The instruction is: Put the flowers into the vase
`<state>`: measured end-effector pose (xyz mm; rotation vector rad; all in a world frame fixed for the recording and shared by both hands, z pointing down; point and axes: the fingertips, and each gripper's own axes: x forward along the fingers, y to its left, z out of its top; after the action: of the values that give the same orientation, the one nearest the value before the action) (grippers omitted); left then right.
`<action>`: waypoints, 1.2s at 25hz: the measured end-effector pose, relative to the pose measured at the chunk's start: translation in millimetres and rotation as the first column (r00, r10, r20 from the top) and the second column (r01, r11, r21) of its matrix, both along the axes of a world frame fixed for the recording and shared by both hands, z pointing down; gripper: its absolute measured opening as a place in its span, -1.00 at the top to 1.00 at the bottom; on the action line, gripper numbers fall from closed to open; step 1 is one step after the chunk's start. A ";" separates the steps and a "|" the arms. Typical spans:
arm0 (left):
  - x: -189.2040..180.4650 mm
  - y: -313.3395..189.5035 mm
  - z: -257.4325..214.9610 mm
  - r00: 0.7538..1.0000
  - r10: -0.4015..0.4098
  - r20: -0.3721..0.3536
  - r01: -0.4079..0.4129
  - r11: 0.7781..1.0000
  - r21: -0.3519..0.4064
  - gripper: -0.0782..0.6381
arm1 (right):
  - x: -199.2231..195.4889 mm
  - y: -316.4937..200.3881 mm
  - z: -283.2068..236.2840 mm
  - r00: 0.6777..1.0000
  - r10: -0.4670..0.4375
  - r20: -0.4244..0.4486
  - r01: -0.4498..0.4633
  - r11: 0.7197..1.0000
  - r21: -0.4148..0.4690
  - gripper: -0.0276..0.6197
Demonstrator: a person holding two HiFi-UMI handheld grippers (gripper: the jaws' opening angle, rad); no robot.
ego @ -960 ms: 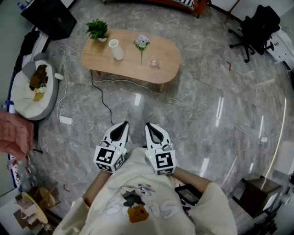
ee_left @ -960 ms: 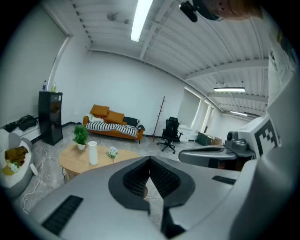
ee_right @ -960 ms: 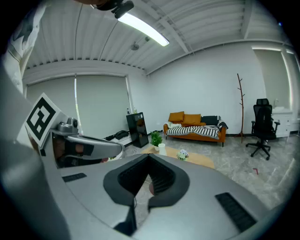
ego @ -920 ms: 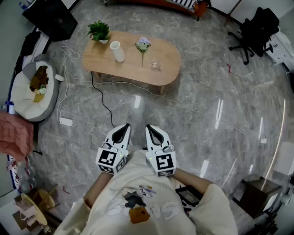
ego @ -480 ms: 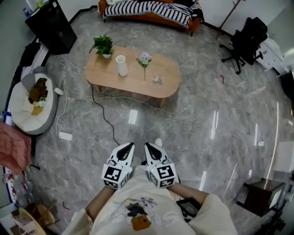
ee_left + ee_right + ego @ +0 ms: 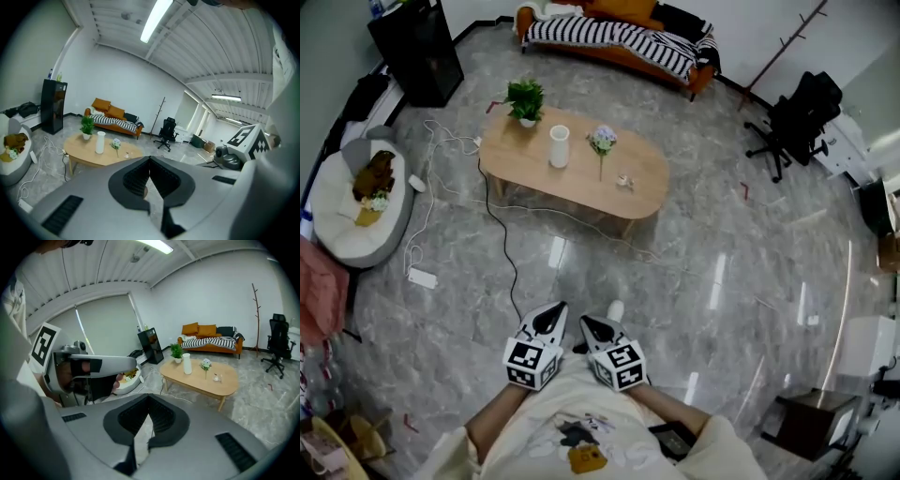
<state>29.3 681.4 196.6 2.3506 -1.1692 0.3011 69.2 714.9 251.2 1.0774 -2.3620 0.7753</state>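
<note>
A white vase (image 6: 560, 146) stands on an oval wooden table (image 6: 642, 192) far across the floor. A pale purple flower (image 6: 602, 141) lies beside it, its stem toward me. My left gripper (image 6: 551, 312) and right gripper (image 6: 587, 323) are held side by side close to my body, well short of the table. Both are shut with nothing between the jaws. The left gripper view has its closed jaws (image 6: 150, 159) below the vase (image 6: 99, 142) and flower (image 6: 116, 144). The right gripper view looks over its closed jaws (image 6: 149, 397) to the vase (image 6: 187, 363) and flower (image 6: 205, 364).
A potted plant (image 6: 525, 97) and a small clear object (image 6: 624, 180) share the table. Behind it stands a striped sofa (image 6: 619, 37). At the left are a black cabinet (image 6: 417, 37) and a white pet bed (image 6: 337, 211), and at the right an office chair (image 6: 797, 117). Cables (image 6: 492, 220) trail over the marble floor.
The head view has lifted, so the sofa behind the table now shows. Both grippers sit lower and smaller in the picture, still side by side and shut.
</note>
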 end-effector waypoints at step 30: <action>18.2 -282.2 12.3 0.993 -0.074 0.088 0.079 0.996 -0.047 0.76 | 48.6 -314.4 -22.3 0.998 0.001 0.064 -0.006 0.997 0.081 0.90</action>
<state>47.6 399.3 208.9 2.2628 -1.2734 0.4037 117.8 400.5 228.9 1.1050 -2.4651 0.7312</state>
